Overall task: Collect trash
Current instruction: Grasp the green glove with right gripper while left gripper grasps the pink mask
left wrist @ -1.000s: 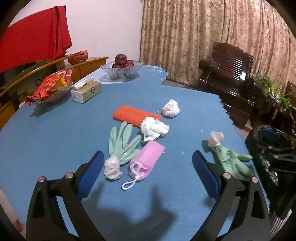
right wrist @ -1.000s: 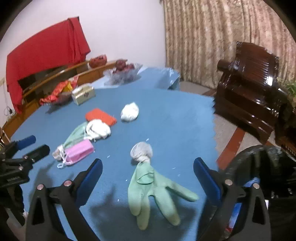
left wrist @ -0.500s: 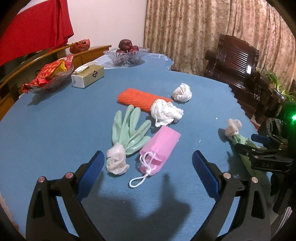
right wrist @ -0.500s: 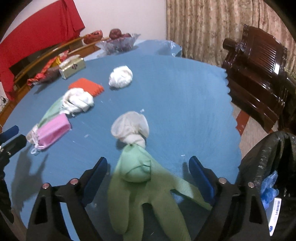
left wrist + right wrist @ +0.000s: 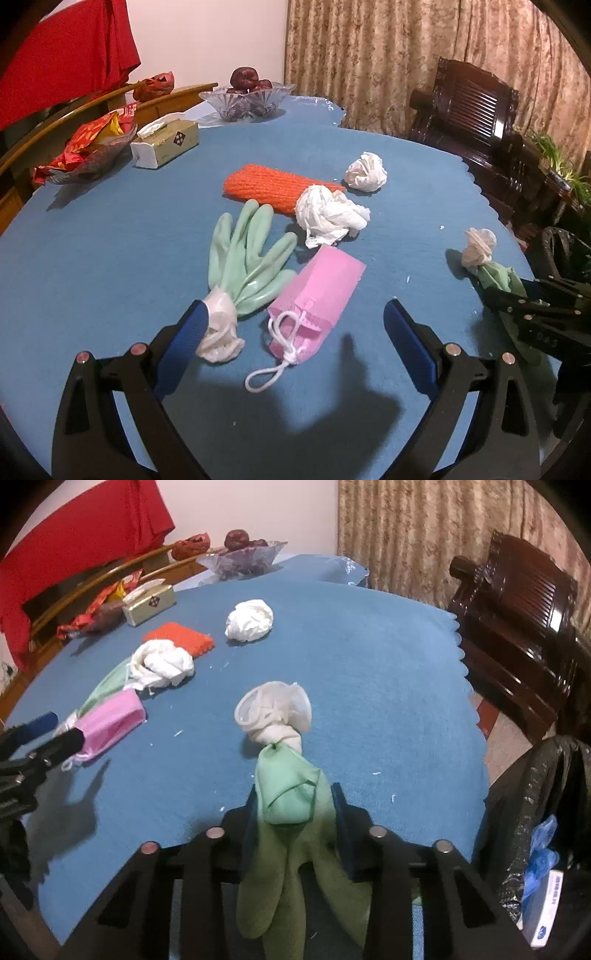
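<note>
**Right jaws now clamped on green glove**

Near the table's right edge, the right gripper (image 5: 295,808) has closed on the green glove (image 5: 291,797), which half a second ago lay between spread jaws. By the look of it, pickup is done and the carry to the black bin bag (image 5: 535,812), just off that edge, comes next. The left gripper (image 5: 295,328) has advanced, jaws spread, bracketing the pink mask (image 5: 317,291); its left pad sits beside the second glove (image 5: 243,258). Two tissue wads (image 5: 328,214) lie beyond. Open cloth surrounds the route right.

tissue box (image 5: 166,143), fruit bowl (image 5: 246,104), wooden chair (image 5: 476,107)
</note>
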`<state>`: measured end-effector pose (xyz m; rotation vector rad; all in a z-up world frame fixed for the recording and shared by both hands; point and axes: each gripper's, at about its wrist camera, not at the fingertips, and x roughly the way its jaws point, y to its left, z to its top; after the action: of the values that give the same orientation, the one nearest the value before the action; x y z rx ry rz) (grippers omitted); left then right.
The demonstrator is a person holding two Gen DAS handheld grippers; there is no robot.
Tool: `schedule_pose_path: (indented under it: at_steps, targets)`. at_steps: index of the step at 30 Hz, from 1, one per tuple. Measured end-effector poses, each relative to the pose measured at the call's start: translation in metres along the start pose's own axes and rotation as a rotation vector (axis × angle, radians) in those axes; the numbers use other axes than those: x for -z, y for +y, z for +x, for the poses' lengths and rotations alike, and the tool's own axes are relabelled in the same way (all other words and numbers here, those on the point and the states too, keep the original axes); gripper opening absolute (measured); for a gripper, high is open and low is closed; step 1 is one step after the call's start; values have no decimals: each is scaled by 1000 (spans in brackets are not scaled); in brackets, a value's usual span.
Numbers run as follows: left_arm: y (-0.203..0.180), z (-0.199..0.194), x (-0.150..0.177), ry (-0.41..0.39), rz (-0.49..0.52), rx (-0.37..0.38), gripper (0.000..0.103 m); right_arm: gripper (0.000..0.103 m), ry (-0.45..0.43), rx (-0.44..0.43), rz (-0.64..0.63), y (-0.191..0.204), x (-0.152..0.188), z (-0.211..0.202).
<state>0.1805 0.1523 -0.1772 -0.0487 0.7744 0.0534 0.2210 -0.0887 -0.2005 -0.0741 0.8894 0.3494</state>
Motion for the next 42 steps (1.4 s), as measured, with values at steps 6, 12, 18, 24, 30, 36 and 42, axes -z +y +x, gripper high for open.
schedule_pose_path:
  at_steps: [6, 12, 18, 24, 30, 36, 42]
  targets:
    - [-5, 7, -6, 3, 26, 4, 82, 26, 2, -12, 25, -3, -3, 1]
    - [-14, 21, -9, 30, 56, 22, 57, 26, -4, -6, 27, -3, -2, 3]
    - [-22, 25, -5, 56, 88, 34, 19, 27, -7, -7, 27, -3, -2, 4]
    - [-29, 5, -3, 44, 65, 74, 6, 27, -9, -23, 63, -5, -3, 1]
    - [-34, 1, 7, 98, 16, 115, 25, 26, -12, -27, 67, -3, -2, -4]
    - [-35, 13, 10, 116, 28, 78, 65, 26, -6, -26, 69, -4, -1, -3]
    - [-37, 26, 9, 133, 35, 76, 52, 26, -8, -31, 67, -4, 0, -4]
